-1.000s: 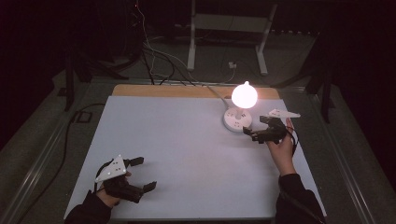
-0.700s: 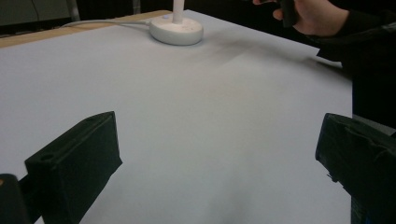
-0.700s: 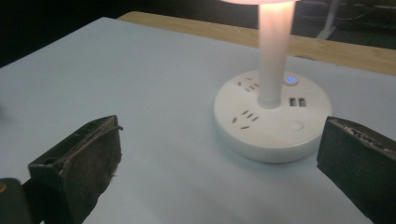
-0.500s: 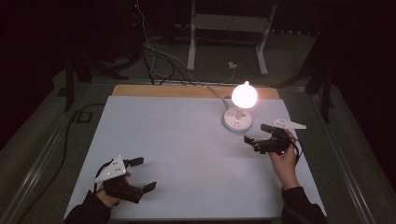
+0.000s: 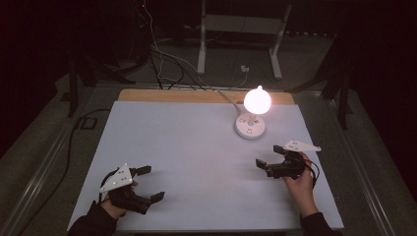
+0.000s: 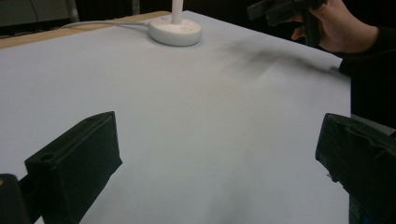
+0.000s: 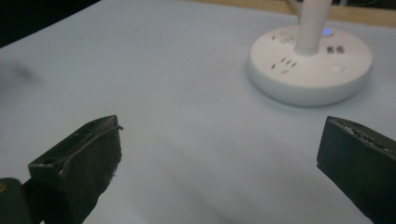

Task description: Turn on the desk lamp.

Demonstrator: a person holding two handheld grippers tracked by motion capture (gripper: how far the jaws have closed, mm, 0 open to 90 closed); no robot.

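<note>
A lit bulb (image 5: 257,100) glows on a short white stem above a round white socket base (image 5: 250,126) at the back right of the white table (image 5: 196,147). That base (image 7: 310,63) has socket slots and a small blue light in the right gripper view, and stands far off as the base (image 6: 175,30) in the left gripper view. My right gripper (image 5: 269,156) is held open a little in front of it, nothing between its jaws. Near the front left edge my left gripper (image 5: 150,183) is open and empty too. The other hand's gripper (image 6: 280,8) appears at the top of the left gripper view.
A white cable (image 5: 227,98) runs from the base over the wooden strip (image 5: 196,96) at the table's back edge. Behind the table stand a white metal frame (image 5: 241,29) and loose cables (image 5: 157,54) on the dark floor.
My right gripper has drawn back from the socket base toward the person, down and slightly right. The left gripper has hardly moved.
</note>
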